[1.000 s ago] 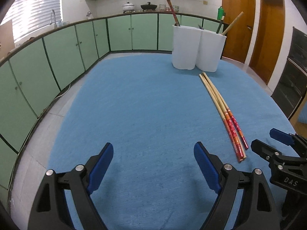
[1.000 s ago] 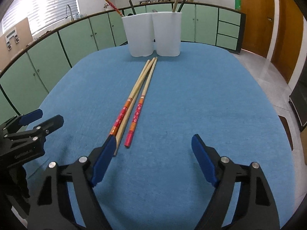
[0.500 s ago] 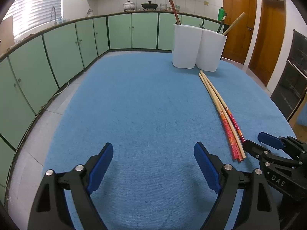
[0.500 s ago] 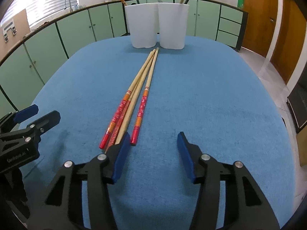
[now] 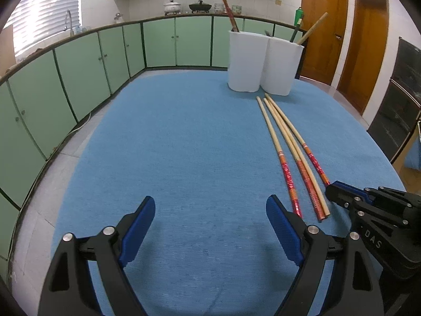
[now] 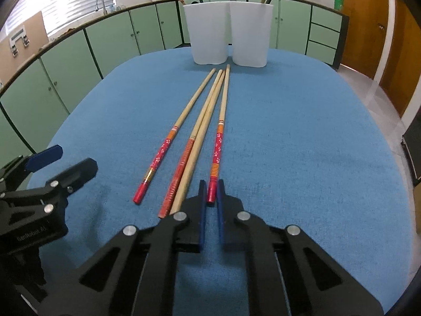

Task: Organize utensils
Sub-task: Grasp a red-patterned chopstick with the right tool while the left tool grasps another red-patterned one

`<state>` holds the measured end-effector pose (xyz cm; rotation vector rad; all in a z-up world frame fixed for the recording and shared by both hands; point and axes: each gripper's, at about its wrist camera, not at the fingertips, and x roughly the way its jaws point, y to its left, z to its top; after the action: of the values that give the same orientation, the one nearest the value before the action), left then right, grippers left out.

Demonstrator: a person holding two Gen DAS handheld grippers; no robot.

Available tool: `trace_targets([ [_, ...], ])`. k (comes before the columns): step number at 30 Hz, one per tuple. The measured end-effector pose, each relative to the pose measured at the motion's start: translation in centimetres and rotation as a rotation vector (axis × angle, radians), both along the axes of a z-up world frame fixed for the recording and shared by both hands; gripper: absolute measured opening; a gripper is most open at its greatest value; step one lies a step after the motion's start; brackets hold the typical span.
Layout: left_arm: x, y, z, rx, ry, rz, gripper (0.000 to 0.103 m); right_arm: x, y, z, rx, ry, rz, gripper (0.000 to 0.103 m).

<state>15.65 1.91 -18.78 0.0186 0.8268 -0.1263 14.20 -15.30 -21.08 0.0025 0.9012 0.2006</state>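
Both cameras sit low, each just behind its own gripper, and face across the blue tablecloth [image 5: 184, 144] toward the two white holders [image 6: 227, 34] at the far end. The left view stands off to one side; the right view looks almost straight along the chopsticks [image 6: 208, 121] (very near their red ends). Both share cloth, chopsticks [image 5: 286, 144], holders [image 5: 264, 60] and green cabinets [image 5: 179, 42].

1. Long wooden chopsticks lying flat on the blue cloth: 4. Three with red patterned handle ends [image 6: 165, 150], [image 6: 181, 165], [image 6: 217, 150]; one plain bare-wood chopstick [image 6: 196, 149].
2. Tall white plastic holder cups [image 6: 208, 33], [image 6: 250, 34]: 2, side by side, touching.
3. Sticks standing in the cups: 4 visible in the right wrist view, two per cup.
4. Black two-finger grippers with blue pads: 2, left [image 5: 210, 223] and right [image 6: 210, 202].
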Motion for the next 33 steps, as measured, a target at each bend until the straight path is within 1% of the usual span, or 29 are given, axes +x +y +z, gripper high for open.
trace_targets([
  [10, -0.6, -2.8, -0.1, -0.015, 0.013, -0.064, 0.085, -0.9, -4.3, 0.3, -0.004, -0.012, -0.099, 0.005],
  [17, -0.2, -4.7, -1.0, 0.026, 0.038, -0.081, 0.083, -1.1, -5.8, 0.1, 0.008, -0.009, -0.111, 0.005],
  [20, 0.2, -5.1, -1.3, 0.036, 0.06, -0.082, 0.08, -1.1, -5.9, 0.0, 0.021, -0.005, -0.097, 0.006],
  [21, 0.3, -5.2, -1.5, 0.038, 0.066, -0.08, 0.08, -1.1, -6.0, 0.0, 0.027, -0.002, -0.087, 0.009],
  [23, 0.5, -5.3, -1.7, 0.045, 0.075, -0.082, 0.076, -1.2, -6.0, 0.1, 0.031, -0.008, -0.065, 0.011],
  [24, 0.4, -5.4, -1.7, 0.046, 0.073, -0.082, 0.075, -1.3, -6.1, 0.2, 0.039, -0.01, -0.06, 0.016],
  [25, 0.4, -5.5, -1.6, 0.045, 0.072, -0.083, 0.073, -1.4, -6.4, 0.2, 0.05, -0.014, -0.061, 0.023],
  [27, 0.3, -5.5, -1.6, 0.039, 0.073, -0.079, 0.072, -1.7, -6.9, 0.3, 0.073, -0.019, -0.061, 0.03],
  [30, 0.2, -5.5, -1.6, 0.031, 0.072, -0.074, 0.071, -2.1, -7.2, 0.3, 0.08, -0.016, -0.057, 0.03],
  [33, 0.2, -5.6, -1.6, 0.026, 0.072, -0.07, 0.068, -2.1, -7.2, 0.2, 0.082, -0.012, -0.053, 0.031],
])
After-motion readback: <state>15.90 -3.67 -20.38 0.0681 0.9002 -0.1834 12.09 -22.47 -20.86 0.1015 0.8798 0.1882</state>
